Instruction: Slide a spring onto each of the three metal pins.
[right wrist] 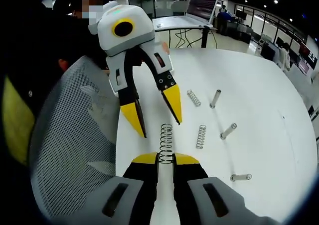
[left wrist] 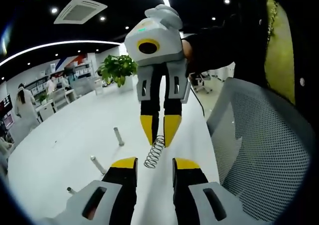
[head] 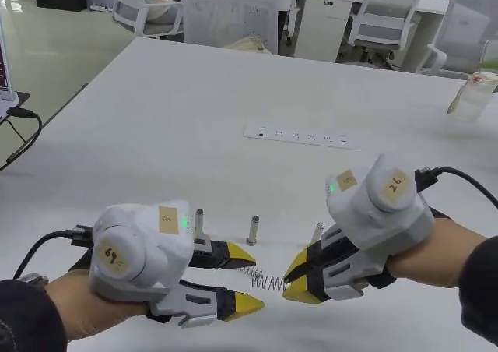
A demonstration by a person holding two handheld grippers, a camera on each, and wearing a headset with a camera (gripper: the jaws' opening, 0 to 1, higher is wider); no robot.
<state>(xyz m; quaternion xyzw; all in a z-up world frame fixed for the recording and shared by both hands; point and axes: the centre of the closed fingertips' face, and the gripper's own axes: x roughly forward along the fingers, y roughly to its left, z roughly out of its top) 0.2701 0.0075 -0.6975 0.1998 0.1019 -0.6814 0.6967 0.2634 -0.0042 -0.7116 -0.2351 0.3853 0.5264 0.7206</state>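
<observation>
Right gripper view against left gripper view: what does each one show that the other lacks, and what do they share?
Right gripper view: two loose springs lying on the table near the pins, plus the left gripper, open, seen head-on. Left gripper view: a potted plant in the background, plus the right gripper seen head-on. Shared: the three pins, the spring clamped in the right gripper's shut jaws, and a mesh chair back.

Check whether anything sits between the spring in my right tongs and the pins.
Nothing visible blocks the nearest pin: bare table lies between it and the held spring. A loose spring lies flat toward the middle pin.
</observation>
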